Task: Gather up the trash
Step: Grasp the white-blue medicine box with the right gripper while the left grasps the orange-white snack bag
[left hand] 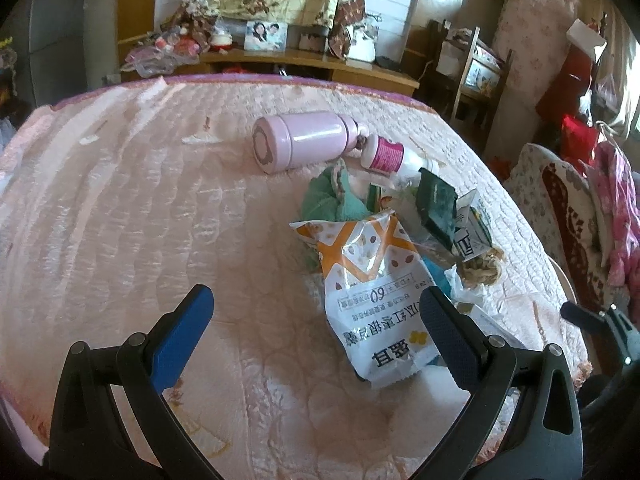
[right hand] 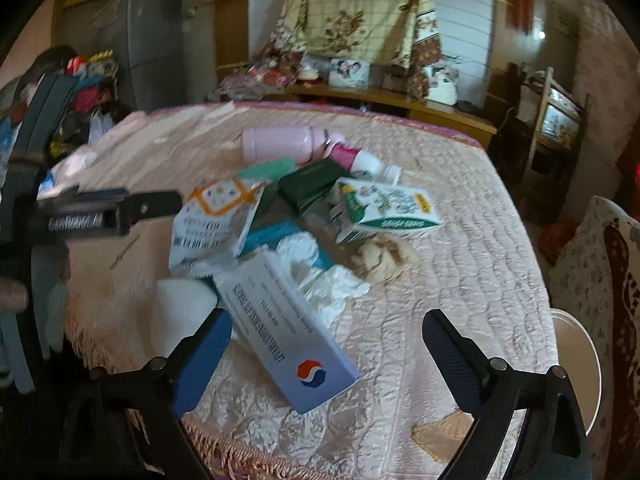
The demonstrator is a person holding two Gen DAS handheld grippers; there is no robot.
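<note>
Trash lies heaped on a pink quilted bed (left hand: 120, 200). In the left wrist view my left gripper (left hand: 316, 320) is open, just above the quilt. An orange-and-white snack bag (left hand: 372, 280) lies between its fingers, close to the right one. Behind the bag are a dark green packet (left hand: 434, 204), a milk carton (left hand: 474, 232) and a brown paper wad (left hand: 480, 268). My right gripper (right hand: 324, 340) is open over the bed's near edge. A white box with a red-and-blue logo (right hand: 288, 332) lies between its fingers, untouched by the pads, with white tissue (right hand: 328, 276) behind.
A pink flask (left hand: 300, 140) and a white bottle with a pink label (left hand: 392, 156) lie farther back, beside a green cloth (left hand: 332, 196). A white round container rim (right hand: 576, 360) stands off the bed's right side. The left gripper's body (right hand: 100, 212) crosses the right wrist view.
</note>
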